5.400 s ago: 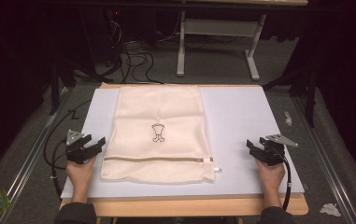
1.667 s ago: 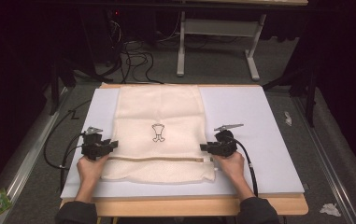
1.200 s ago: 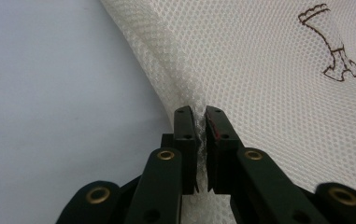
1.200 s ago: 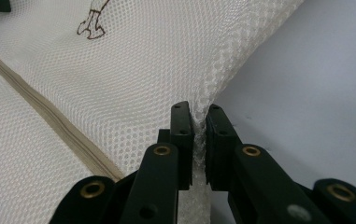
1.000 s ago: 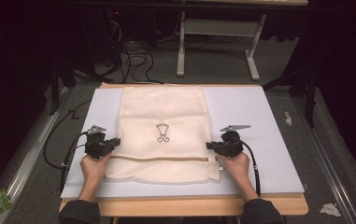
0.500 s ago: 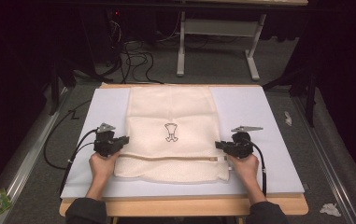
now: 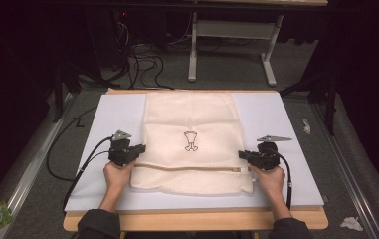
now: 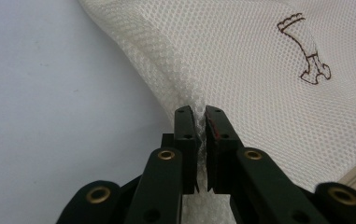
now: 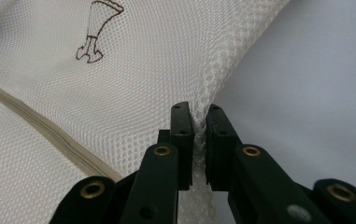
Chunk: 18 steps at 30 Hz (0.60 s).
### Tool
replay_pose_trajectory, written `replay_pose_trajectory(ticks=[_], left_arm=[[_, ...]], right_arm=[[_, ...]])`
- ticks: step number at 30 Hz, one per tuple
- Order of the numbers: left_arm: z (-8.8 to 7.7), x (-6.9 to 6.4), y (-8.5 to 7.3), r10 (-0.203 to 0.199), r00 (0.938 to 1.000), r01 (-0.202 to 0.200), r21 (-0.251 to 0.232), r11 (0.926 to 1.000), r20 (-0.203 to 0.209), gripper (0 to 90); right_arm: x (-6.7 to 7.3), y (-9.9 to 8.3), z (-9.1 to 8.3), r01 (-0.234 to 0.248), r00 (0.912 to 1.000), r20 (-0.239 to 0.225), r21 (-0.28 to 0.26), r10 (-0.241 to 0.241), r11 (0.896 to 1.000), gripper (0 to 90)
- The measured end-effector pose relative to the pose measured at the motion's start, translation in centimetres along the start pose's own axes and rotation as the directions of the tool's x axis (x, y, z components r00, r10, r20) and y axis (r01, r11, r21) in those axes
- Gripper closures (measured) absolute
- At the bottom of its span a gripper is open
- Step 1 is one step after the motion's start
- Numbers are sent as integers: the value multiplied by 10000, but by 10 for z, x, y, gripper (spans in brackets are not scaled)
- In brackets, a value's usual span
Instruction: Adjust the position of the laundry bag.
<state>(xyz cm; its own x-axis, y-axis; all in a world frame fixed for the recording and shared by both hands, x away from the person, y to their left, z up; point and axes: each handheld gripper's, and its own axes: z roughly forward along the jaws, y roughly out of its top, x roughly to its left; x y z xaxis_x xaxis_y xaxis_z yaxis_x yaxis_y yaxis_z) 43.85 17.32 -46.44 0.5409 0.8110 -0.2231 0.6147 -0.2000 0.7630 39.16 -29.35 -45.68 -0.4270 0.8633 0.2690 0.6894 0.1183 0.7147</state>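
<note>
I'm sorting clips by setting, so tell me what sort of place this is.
Probably a lab or workshop set up for recording. A wooden table carries a white board with a mesh laundry bag on it. Loose cables trail over the grey floor, and a metal desk frame stands behind.

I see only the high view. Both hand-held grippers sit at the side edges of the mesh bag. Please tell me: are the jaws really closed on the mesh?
Observer: Yes. In the left gripper view, the left hand-held gripper pinches the edge of the mesh laundry bag between its jaws.
Operator: And the right one?
Observer: The same. In the right gripper view, the right hand-held gripper is shut on a raised fold of the bag's edge.
Operator: Is the zipper caught in either grip?
Observer: No. In the right gripper view the beige zipper runs to one side of the jaws, apart from them.
</note>
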Motion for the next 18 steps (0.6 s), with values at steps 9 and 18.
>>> replay_pose_trajectory(ticks=[9,18], left_arm=[[9,-12,4,253,9996,-254,60,9997,94,844],[15,-19,0,653,9977,-649,232,9976,-172,820]], right_arm=[[-10,-6,-9,-179,9995,257,-27,180,9998,848],[-17,-10,-11,-286,9987,428,12,285,9996,837]])
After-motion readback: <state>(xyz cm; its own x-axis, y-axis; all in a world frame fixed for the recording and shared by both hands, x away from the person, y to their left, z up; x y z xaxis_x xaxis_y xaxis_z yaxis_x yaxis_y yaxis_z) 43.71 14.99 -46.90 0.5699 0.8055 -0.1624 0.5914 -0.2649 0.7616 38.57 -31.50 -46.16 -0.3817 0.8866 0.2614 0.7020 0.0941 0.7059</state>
